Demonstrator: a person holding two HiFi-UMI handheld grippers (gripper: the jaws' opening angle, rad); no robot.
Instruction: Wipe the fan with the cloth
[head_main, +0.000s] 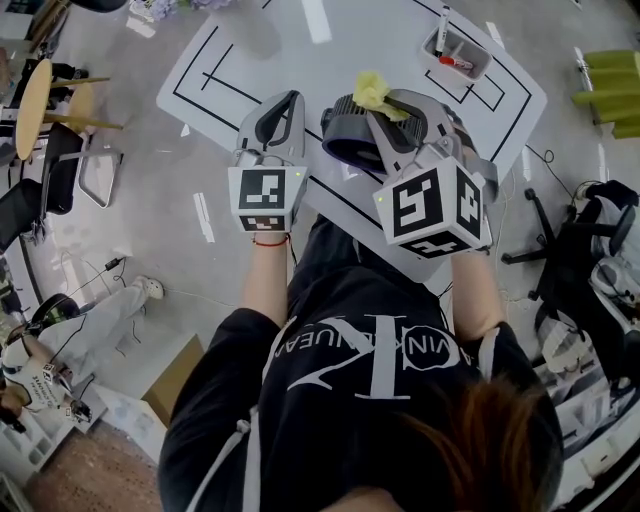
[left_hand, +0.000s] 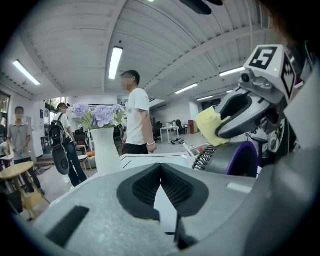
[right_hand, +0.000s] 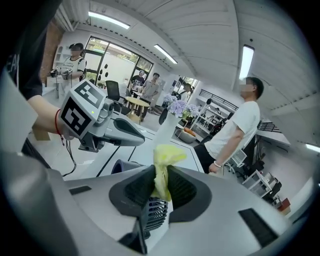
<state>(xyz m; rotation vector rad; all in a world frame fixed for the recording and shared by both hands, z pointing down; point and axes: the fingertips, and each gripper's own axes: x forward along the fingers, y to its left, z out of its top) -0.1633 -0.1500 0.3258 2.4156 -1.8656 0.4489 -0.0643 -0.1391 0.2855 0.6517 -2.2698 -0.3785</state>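
Note:
The dark grey round fan (head_main: 345, 135) with a purple inner ring lies on the white table (head_main: 250, 60). My right gripper (head_main: 385, 104) hovers over the fan's right side, shut on a crumpled yellow cloth (head_main: 372, 91). In the right gripper view the cloth (right_hand: 163, 165) sticks up between the pads, with the fan grille (right_hand: 152, 212) just beneath. My left gripper (head_main: 291, 101) stands left of the fan, shut with nothing in it. In the left gripper view its tips (left_hand: 160, 170) meet, and the fan (left_hand: 235, 161) and cloth (left_hand: 210, 126) sit to the right.
A small white tray (head_main: 456, 52) holding a red pen rests at the table's far right. A white vase of purple flowers (left_hand: 106, 147) stands at the table's far side. A person in a white shirt (left_hand: 136, 117) stands beyond it. Chairs and a round stool (head_main: 32, 105) surround the table.

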